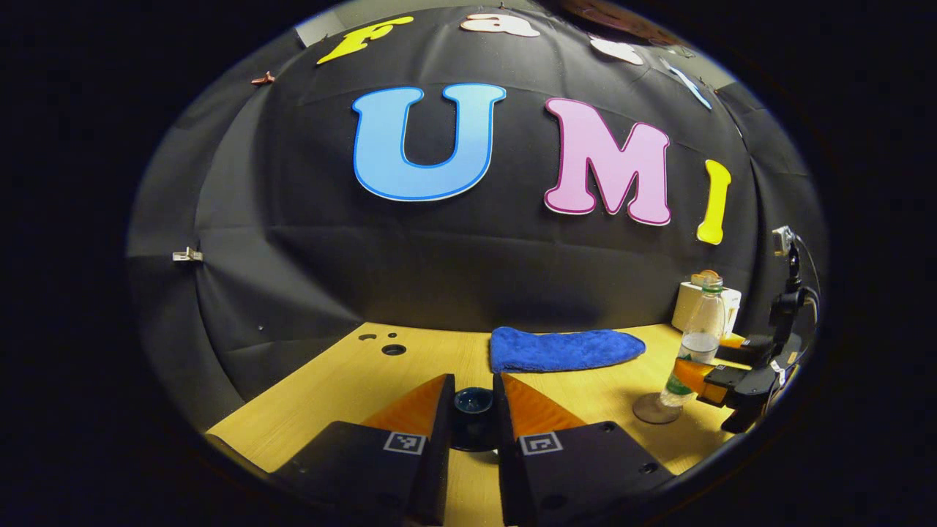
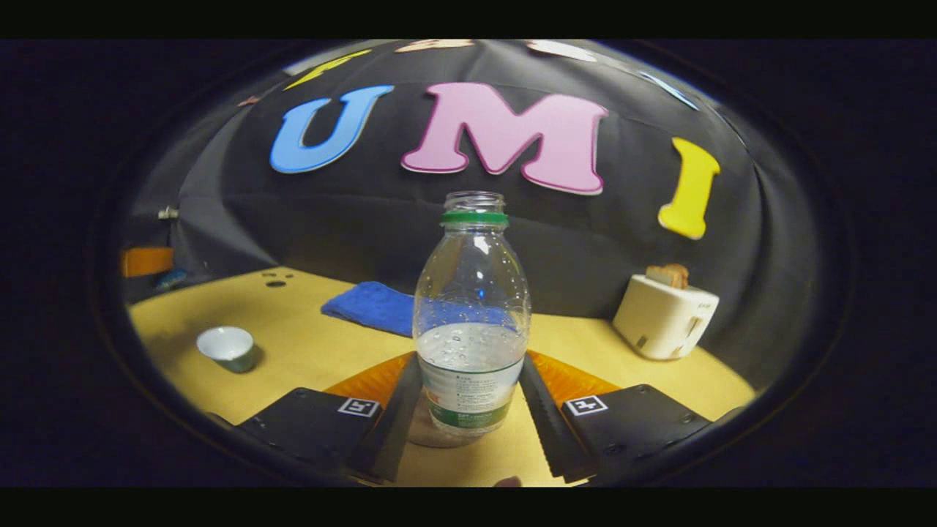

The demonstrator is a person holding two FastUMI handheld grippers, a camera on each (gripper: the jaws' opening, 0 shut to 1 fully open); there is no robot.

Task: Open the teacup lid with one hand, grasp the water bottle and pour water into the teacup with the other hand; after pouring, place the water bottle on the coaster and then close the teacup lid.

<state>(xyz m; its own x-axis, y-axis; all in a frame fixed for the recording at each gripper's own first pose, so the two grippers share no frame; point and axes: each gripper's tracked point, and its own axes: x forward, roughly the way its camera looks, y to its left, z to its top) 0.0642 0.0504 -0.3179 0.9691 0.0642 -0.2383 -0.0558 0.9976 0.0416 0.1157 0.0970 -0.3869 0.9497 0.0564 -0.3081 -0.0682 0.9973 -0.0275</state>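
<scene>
While the right gripper (image 2: 468,410) brackets the water bottle (image 2: 472,322), its two fingers sit on either side of the label, touching or nearly so; can't tell if they actually press. Bottle stands upright on the coaster (image 2: 432,433), cap off, green ring at the neck, roughly half full. Same thing from the left gripper view: right gripper (image 1: 721,380) at the bottle (image 1: 695,344), coaster (image 1: 655,408) under the bottle's base, on the right side of the wooden table (image 1: 351,380).

Left gripper (image 1: 473,413) has its fingers narrow, set either side of a dark round piece, the teacup lid (image 1: 473,402), blue-glazed. Whether it's gripped or just sitting between the fingers, can't tell; both fingers look to be against it.

Teacup (image 2: 228,347) sits open on the table (image 2: 307,351), well to the left of the bottle in the right gripper view, pale inside, lid off.

Blue towel (image 1: 564,349) lies flat toward the back of the table, between the lid and the bottle in the left gripper view; behind the bottle in the right gripper view (image 2: 381,306). White toaster (image 2: 665,316) with toast in the slot stands at the back right, near the wall.
</scene>
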